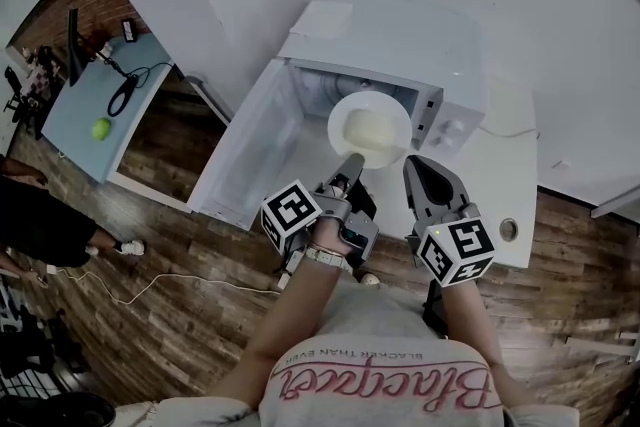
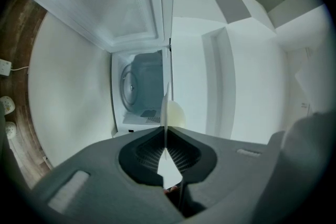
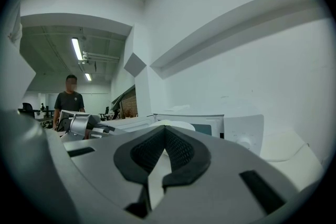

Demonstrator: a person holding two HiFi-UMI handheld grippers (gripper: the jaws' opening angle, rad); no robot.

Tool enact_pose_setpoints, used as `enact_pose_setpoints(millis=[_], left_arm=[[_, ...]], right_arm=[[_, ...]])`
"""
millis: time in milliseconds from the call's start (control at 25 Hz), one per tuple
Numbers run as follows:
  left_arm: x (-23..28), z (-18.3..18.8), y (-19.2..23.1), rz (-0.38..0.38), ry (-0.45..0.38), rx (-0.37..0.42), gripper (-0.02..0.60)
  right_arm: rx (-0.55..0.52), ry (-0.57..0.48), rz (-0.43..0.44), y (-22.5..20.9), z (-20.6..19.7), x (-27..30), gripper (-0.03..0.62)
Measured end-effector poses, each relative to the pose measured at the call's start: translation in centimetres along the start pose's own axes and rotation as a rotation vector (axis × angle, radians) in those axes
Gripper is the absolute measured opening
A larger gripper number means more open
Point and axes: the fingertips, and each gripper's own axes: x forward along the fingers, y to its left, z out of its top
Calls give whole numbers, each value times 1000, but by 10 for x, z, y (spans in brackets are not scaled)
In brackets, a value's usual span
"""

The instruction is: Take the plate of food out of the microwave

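The white microwave (image 1: 400, 40) stands open, its door (image 1: 250, 145) swung out to the left. A white plate (image 1: 370, 128) of pale food hangs level in front of the cavity mouth. My left gripper (image 1: 352, 160) is shut on the plate's near rim. In the left gripper view the plate (image 2: 175, 113) shows edge-on, pinched between the left gripper (image 2: 166, 131) pads, with the bare turntable (image 2: 137, 89) behind it. My right gripper (image 1: 415, 165) is just right of the plate, shut and holding nothing. In the right gripper view, the right gripper (image 3: 165, 129) points at the plate (image 3: 176, 125).
The microwave sits on a white counter (image 1: 512, 177) over a wood floor. A light blue table (image 1: 70, 120) with a green ball (image 1: 101, 128) and cables stands far left. A person in black (image 1: 40, 225) is at the left edge, and a person (image 3: 68, 99) stands in the room behind.
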Motion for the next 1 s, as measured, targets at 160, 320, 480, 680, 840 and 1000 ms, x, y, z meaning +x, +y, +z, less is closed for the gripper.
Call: enact_pose_setpoints(millis=[160,320,480,680,840,1000], left_arm=[[2,4,-7,-5,13,3,17],[3,5,-12,-11,29,6,17],[5,7,-14,-16,38,9,17],[5,9,-16,-18,53,9,17],[6,11,-19,-21,59,13,18],[7,12,-21,-22,62,18,17]], right_arm=[[-10,-6,-1,2,6,4,12],[-21,-10,-5,3,10,8,12],[-30,-14,-8,5,13,11,12],[-40,-14,-9,7,15,15,12],[-49,-11,-5,10,15,19,12],[-55,-12,-3,10,16,21,12]])
